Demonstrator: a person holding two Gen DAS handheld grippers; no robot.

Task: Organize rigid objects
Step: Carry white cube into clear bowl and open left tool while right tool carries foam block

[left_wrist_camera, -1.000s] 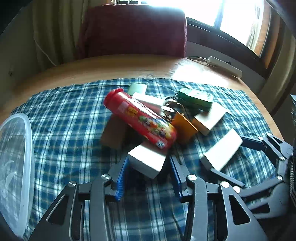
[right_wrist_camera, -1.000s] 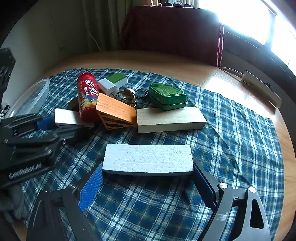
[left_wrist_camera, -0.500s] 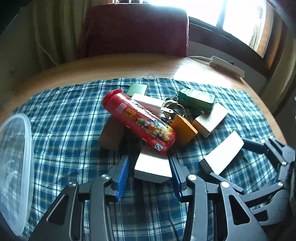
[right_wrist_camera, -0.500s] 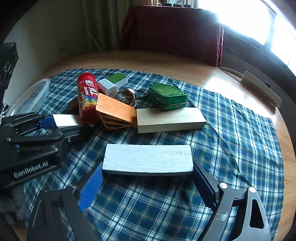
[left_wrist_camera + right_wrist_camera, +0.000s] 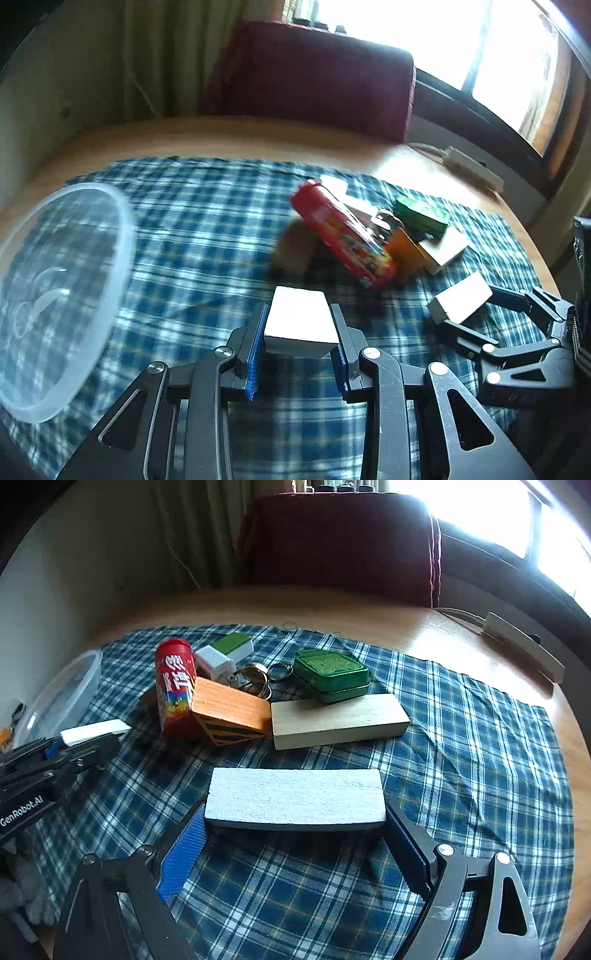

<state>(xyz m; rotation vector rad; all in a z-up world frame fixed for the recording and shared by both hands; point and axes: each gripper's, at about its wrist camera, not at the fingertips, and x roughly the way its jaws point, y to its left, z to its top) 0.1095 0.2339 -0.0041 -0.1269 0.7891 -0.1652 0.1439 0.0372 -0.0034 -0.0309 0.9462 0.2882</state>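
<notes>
Both grippers had a block in them, so the step in hand looked like carrying pieces off the heap to wherever they were to be sorted. The left gripper was clamped on a small white block, its blue pads pressed against the block's two sides, and the block appeared raised a little off the checked cloth. It lay out from the heap, towards the cloth's left edge, where the clear plastic tub stood.

The right gripper had its jaws spread wide around a long white block, a pad at each end. I could not tell whether they were truly pressing or only touching. That block lay flat near the cloth's near edge, apart from the rest.

In the middle of the cloth the red tube, orange wedge, pale wooden block, green tin and keys sat crowded together.

By my reckoning the next move for the left called for swinging over the tub's rim, keeping the block level and the grip firm, since the tub was close beside it.
</notes>
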